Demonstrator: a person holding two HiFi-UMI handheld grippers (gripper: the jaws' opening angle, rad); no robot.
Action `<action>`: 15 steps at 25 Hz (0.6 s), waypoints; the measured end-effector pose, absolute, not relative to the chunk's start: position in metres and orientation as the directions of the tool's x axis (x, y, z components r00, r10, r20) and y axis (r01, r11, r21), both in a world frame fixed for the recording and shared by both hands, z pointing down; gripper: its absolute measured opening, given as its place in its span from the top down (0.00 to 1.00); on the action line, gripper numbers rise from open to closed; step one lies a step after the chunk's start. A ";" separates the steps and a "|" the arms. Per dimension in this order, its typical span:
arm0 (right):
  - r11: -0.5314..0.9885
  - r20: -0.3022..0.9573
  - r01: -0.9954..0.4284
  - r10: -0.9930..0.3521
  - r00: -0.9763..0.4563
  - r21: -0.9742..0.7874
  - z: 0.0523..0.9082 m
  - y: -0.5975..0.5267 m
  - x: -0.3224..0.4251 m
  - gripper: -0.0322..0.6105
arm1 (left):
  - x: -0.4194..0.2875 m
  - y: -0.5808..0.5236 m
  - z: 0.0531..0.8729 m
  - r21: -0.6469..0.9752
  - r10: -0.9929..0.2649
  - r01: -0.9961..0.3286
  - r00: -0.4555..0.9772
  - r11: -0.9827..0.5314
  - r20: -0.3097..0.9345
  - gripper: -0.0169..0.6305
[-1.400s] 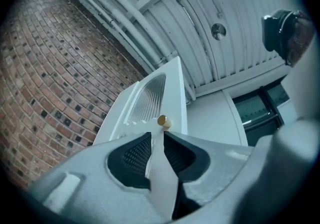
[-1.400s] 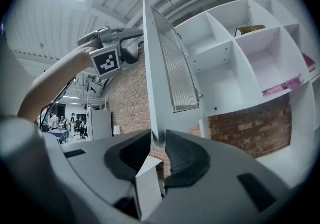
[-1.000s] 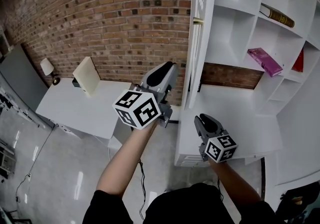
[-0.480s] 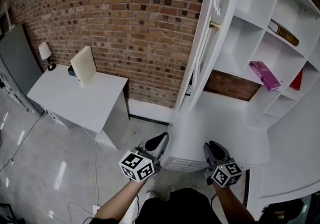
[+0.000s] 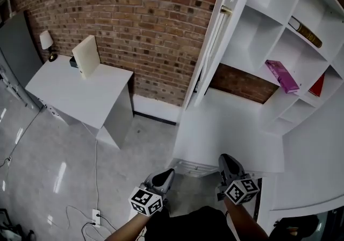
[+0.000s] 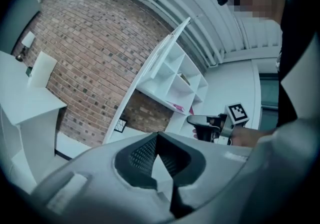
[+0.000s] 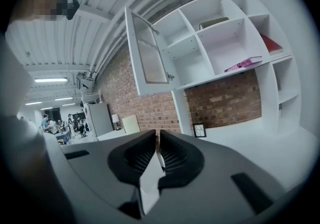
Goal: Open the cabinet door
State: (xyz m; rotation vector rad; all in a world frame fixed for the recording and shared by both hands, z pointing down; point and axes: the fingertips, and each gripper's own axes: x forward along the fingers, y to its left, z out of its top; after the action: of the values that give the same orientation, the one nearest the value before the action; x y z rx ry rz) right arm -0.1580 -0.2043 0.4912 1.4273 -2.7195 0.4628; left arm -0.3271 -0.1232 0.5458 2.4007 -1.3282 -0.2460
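Door (image 5: 214,41) stands swung wide, left of the shelves (image 5: 252,41); the task looks done. You have dropped both hands low. Left hand-held gripper (image 5: 169,172) is closed, empty; right hand-held gripper (image 5: 226,158) has just been closing, empty, a slit left.

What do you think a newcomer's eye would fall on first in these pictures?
Probably the red brick wall filling the background on the left. Next, the white cabinet door, swung wide open beside the white open shelf unit on the right, where a magenta book lies on a shelf.
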 end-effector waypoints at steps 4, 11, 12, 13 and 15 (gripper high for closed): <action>0.558 0.175 -0.801 -0.785 -0.594 -0.216 0.485 -0.180 -0.118 0.95 | -0.307 -0.100 0.530 0.375 -0.895 -0.831 0.446 -0.411 0.008 0.94; 0.531 0.137 -0.824 -0.818 -0.559 -0.195 0.481 -0.130 0.016 0.95 | -0.207 -0.060 0.529 0.340 -0.916 -0.867 0.400 -0.365 0.036 0.94; 0.521 0.133 -0.833 -0.827 -0.547 -0.186 0.481 -0.122 0.039 0.95 | -0.187 -0.054 0.528 0.331 -0.913 -0.867 0.405 -0.372 0.036 0.94; 0.512 0.129 -0.840 -0.834 -0.536 -0.181 0.481 -0.113 0.062 0.95 | -0.167 -0.048 0.527 0.322 -0.912 -0.869 0.409 -0.377 0.035 0.94; 0.503 0.125 -0.847 -0.842 -0.525 -0.173 0.481 -0.095 0.103 0.95 | -0.126 -0.036 0.525 0.306 -0.913 -0.873 0.408 -0.380 0.031 0.94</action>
State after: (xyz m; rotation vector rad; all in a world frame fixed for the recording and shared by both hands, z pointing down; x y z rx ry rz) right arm 0.1034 -0.0954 0.4810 1.5183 -2.7019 0.3327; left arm -0.1258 -0.0362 0.5249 2.3930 -1.5599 -0.2061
